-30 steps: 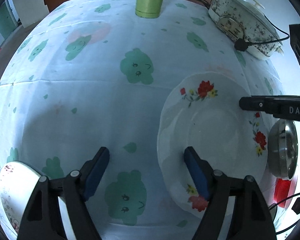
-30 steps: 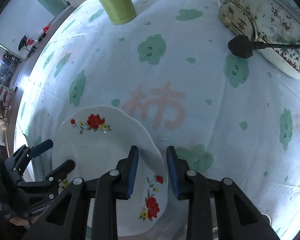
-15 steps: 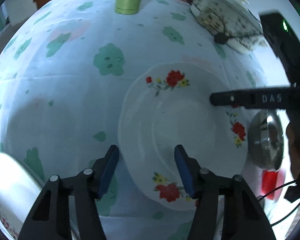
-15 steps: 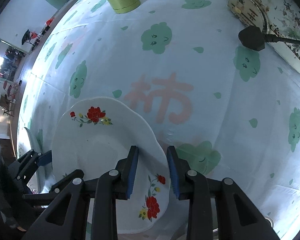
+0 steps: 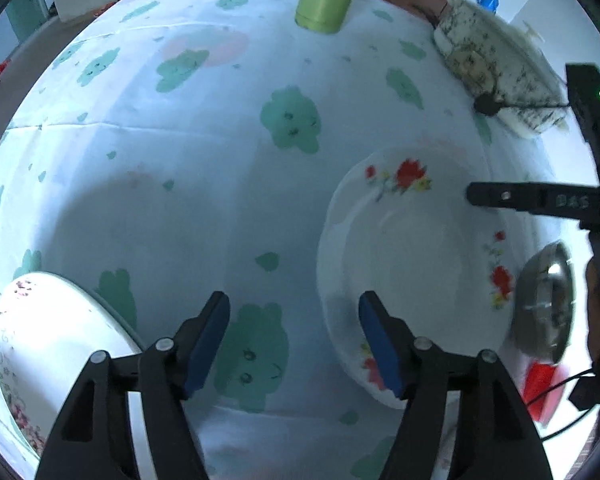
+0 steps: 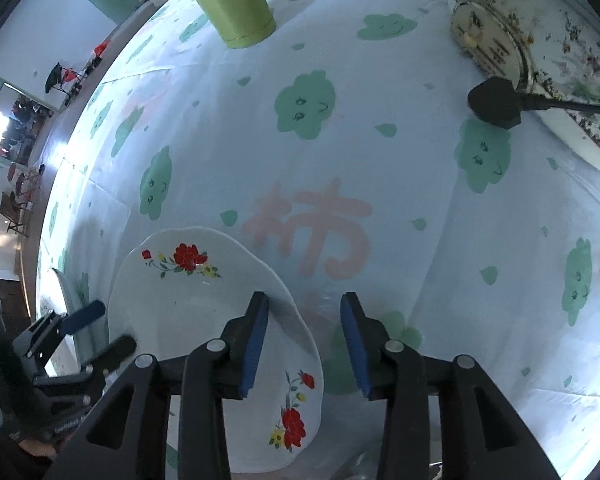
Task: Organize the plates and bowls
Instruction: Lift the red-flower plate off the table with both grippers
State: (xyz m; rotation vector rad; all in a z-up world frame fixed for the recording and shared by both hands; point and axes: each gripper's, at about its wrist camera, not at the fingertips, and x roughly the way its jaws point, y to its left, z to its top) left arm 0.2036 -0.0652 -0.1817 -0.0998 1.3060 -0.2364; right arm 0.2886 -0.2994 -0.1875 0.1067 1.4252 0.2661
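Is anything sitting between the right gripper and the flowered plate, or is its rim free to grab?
Nothing visible blocks it. The right gripper hangs open straddling the near rim of the flowered plate, pads clear of it, jaws just opened wider. Only bare tablecloth surrounds that rim; the left gripper is open at the opposite edge.

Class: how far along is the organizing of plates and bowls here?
Done: nothing is stacked yet. In hand: the right gripper, whose jaws have just been opening, with the floral plate rim between them, unpressed. Left: the patterned plate and metal bowl lie apart.
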